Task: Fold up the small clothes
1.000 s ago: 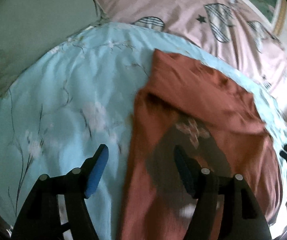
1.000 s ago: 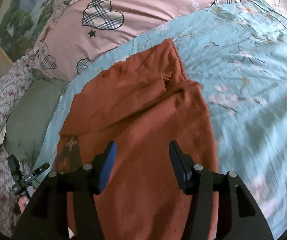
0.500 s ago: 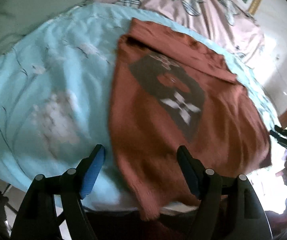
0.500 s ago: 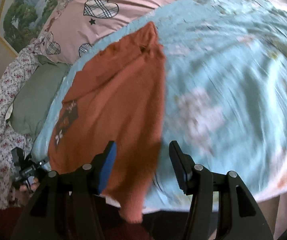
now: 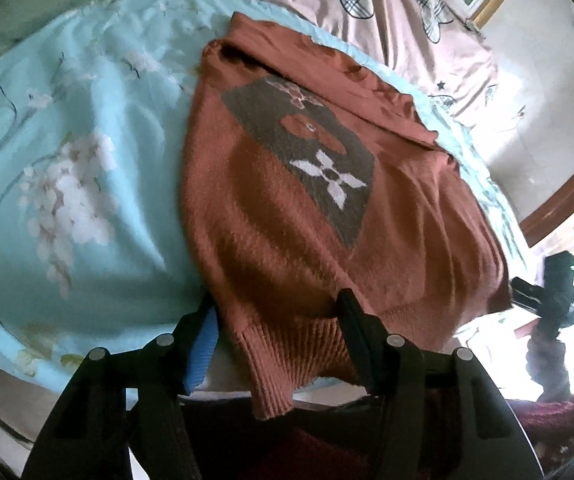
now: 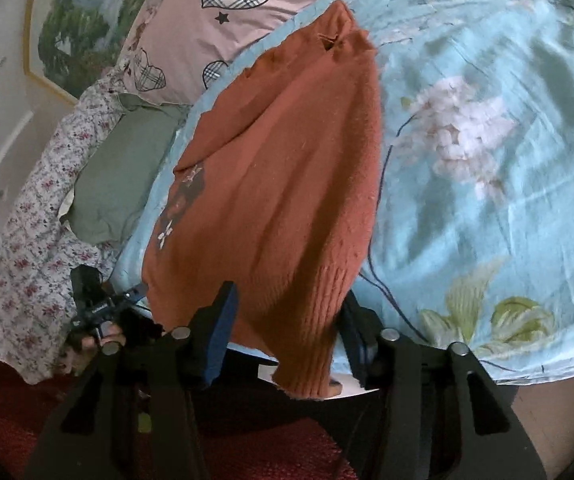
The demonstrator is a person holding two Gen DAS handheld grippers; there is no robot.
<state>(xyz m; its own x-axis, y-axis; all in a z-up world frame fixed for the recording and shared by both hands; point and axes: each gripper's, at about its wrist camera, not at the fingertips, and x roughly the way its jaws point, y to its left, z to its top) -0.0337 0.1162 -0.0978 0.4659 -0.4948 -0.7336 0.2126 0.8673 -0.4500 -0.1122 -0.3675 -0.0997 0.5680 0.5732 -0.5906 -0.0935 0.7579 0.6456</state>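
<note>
No brand, label or writing can be read anywhere; the one mark on the sweater (image 5: 287,216) is a grey diamond patch (image 5: 307,148) with a white four-petal flower, and the pink pillow (image 5: 387,12) at the head of the bed carries plaid hearts and small black stars. The rust sweater lies flat on the pale blue floral sheet (image 5: 67,160), its neck toward the pillow and its ribbed hem hanging over the near edge of the bed. The left gripper (image 5: 275,328) straddles the hem's left corner: its jaws have just been closing with the ribbing between them, the blue pad at the sweater's left edge and the other finger against the fabric, though whether they truly pinch it I cannot tell. The right gripper (image 6: 287,320) straddles the hem's right corner in the same way, jaws likewise just closing, ribbed knit drooping between the fingers; a firm grip cannot be confirmed there either. From the right wrist view a green pillow (image 6: 127,168) and a flowered cloth (image 6: 39,216) lie beyond the sheet's left edge
</note>
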